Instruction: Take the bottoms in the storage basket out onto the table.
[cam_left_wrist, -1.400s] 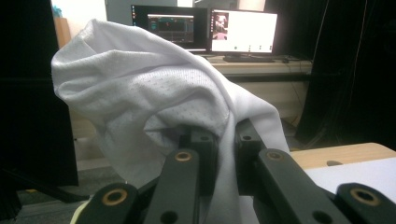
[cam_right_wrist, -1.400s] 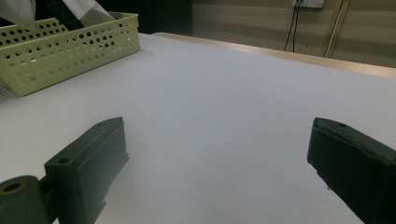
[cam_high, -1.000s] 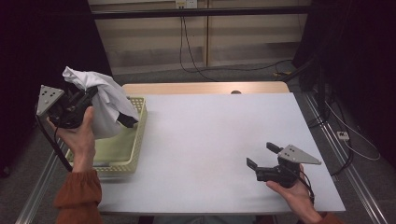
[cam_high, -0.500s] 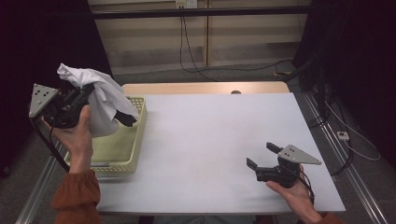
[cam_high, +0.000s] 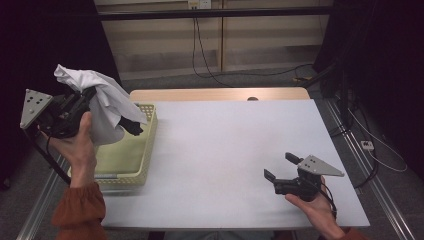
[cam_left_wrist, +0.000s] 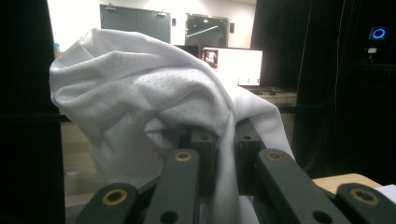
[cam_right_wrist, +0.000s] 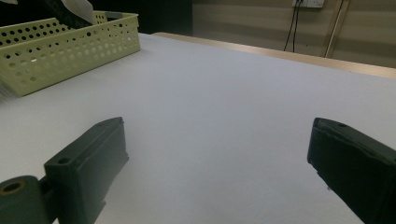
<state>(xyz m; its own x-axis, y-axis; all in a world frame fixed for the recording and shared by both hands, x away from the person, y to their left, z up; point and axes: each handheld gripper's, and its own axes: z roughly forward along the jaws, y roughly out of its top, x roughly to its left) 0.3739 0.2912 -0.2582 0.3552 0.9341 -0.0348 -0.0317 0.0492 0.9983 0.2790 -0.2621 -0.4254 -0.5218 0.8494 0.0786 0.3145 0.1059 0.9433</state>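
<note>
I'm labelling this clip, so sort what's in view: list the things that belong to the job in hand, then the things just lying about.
In the job:
- white mesh garment, pinched in the left gripper and lifted over the basket
- pale yellow perforated basket
- white table

Lying about:
- right gripper, open, idle by the table's near edge
- cables on the floor behind

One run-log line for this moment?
left tongs: shut on white cloth, lifted above yellow basket | right tongs: open, empty, low over table
</note>
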